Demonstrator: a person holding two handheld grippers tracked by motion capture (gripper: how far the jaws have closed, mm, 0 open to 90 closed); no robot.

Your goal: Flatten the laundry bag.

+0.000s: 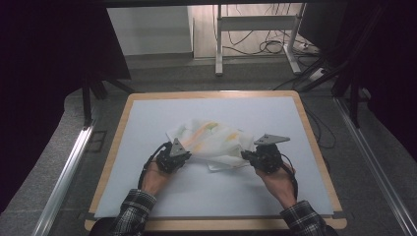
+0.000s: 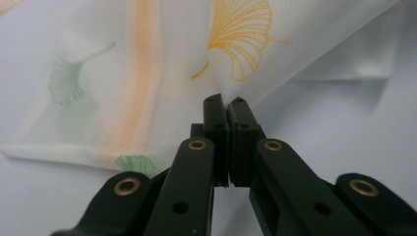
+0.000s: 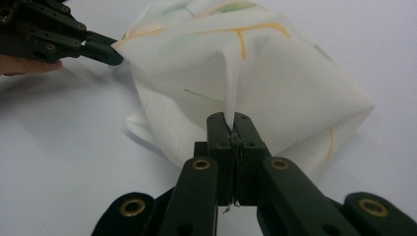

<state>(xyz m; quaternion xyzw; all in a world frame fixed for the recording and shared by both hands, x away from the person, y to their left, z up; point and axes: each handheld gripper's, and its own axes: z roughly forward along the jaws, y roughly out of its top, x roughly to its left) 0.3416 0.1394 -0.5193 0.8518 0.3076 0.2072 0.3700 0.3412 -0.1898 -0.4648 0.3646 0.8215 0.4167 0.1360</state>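
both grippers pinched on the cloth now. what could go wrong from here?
1. The right gripper holds only a thin pinched ridge of the cloth at its fingers' tips; a pull may slip it free.
2. The left gripper also bites just the edge, so uneven tension could drop one side.
3. The cloth is still crumpled in folds on the table; lifting may spread it skewed.
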